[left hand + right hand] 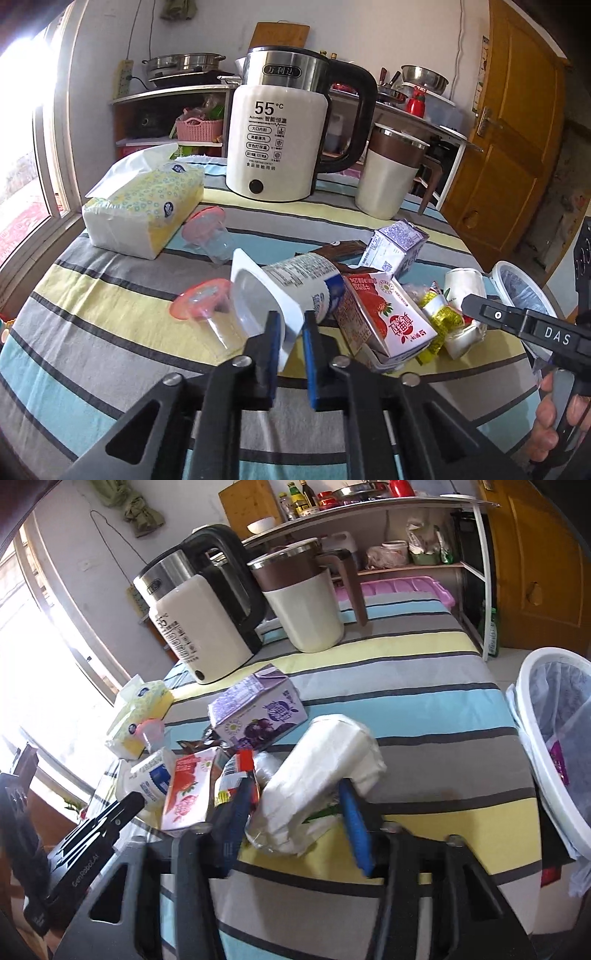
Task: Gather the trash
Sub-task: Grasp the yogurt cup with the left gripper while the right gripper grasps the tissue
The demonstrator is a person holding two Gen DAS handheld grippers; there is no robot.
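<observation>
While my left gripper pinches the rim of the yogurt cup, its blue pads sit close together with only the thin white lip between them. The cup lies on its side, its open mouth toward me, on the striped tablecloth. Just right of it leans a red carton, touching the cup's side; behind that sits a purple carton. Left of the pads lie two clear cups with pink lids, and further left a tissue pack. Straight ahead, well beyond the trash, stand the kettle and a cream mug.

My right gripper has its pads apart around a crumpled white paper cup; whether they press on it or only flank it I cannot tell. To its left are the red carton and yogurt cup, with the left gripper's black finger nearby. Off the table's edge, to the right, stands a white bin with a liner.
</observation>
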